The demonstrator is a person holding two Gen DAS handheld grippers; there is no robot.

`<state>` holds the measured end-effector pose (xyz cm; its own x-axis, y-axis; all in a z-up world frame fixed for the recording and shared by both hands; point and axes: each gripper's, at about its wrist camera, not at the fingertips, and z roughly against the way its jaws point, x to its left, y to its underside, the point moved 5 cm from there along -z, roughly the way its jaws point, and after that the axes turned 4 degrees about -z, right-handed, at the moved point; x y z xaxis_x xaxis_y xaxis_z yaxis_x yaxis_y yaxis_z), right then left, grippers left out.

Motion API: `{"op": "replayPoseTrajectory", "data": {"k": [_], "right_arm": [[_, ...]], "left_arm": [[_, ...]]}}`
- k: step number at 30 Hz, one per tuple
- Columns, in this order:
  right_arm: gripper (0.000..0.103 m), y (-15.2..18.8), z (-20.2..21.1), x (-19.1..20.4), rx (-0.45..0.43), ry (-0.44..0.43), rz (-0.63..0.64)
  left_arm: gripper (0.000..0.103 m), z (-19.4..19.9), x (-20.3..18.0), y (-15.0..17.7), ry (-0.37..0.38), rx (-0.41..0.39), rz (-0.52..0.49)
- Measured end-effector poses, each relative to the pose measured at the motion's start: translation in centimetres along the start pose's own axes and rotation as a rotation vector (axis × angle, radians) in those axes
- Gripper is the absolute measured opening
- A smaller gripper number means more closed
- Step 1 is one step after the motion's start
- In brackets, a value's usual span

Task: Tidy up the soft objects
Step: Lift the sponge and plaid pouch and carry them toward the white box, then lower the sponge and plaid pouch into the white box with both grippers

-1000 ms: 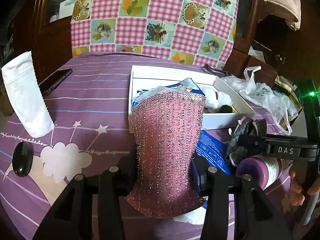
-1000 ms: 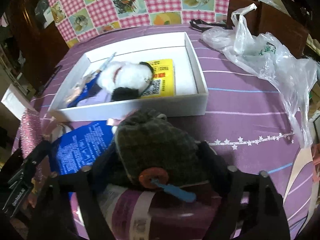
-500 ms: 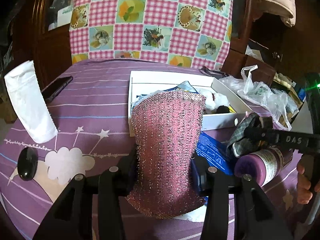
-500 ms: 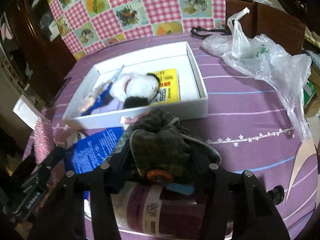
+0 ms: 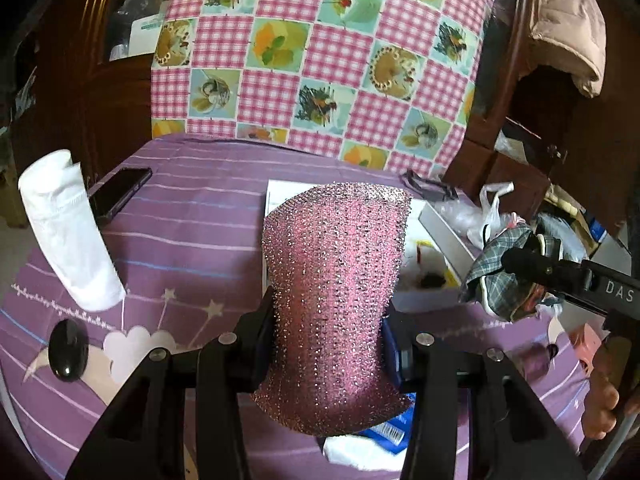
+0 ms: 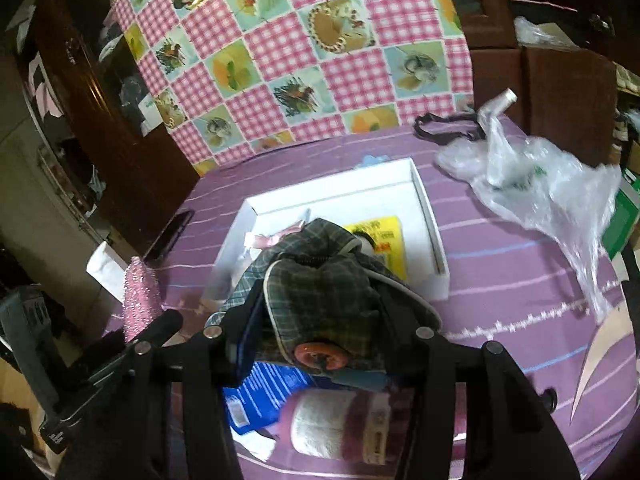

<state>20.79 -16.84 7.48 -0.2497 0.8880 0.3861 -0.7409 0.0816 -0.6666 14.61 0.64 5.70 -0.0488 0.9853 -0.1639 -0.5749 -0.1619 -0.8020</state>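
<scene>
My left gripper (image 5: pixel 328 332) is shut on a pink sparkly scrub cloth (image 5: pixel 336 280) and holds it upright above the purple tablecloth, in front of the white box (image 5: pixel 440 232). My right gripper (image 6: pixel 320 320) is shut on a green plaid fabric pouch (image 6: pixel 324 280) with an orange button, lifted above the near edge of the white box (image 6: pixel 432 224). The pouch also shows in the left wrist view (image 5: pixel 500 276). The box holds a yellow packet (image 6: pixel 380 232). The pink cloth shows at the left in the right wrist view (image 6: pixel 140 300).
A white rolled cloth (image 5: pixel 68 232), a black phone (image 5: pixel 120 192) and a black oval object (image 5: pixel 68 354) lie at the left. A clear plastic bag (image 6: pixel 540 184) lies right of the box. A blue packet (image 6: pixel 264 396) and a purple yarn roll (image 6: pixel 340 424) lie under my right gripper.
Both grippers have risen with their loads. The plaid pouch has come up off the yarn roll and now hangs over the box's near edge.
</scene>
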Motion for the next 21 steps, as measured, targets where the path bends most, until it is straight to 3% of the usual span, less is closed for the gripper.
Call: {"op": "replayPoseTrajectory", "data": {"k": [21], "right_arm": [[0.052,-5.1,-4.9,2.2,-0.029,0.072,0.034]], "left_arm": [[0.044,-4.4,-0.3,-5.0,-0.040,-0.004,-0.016]]}}
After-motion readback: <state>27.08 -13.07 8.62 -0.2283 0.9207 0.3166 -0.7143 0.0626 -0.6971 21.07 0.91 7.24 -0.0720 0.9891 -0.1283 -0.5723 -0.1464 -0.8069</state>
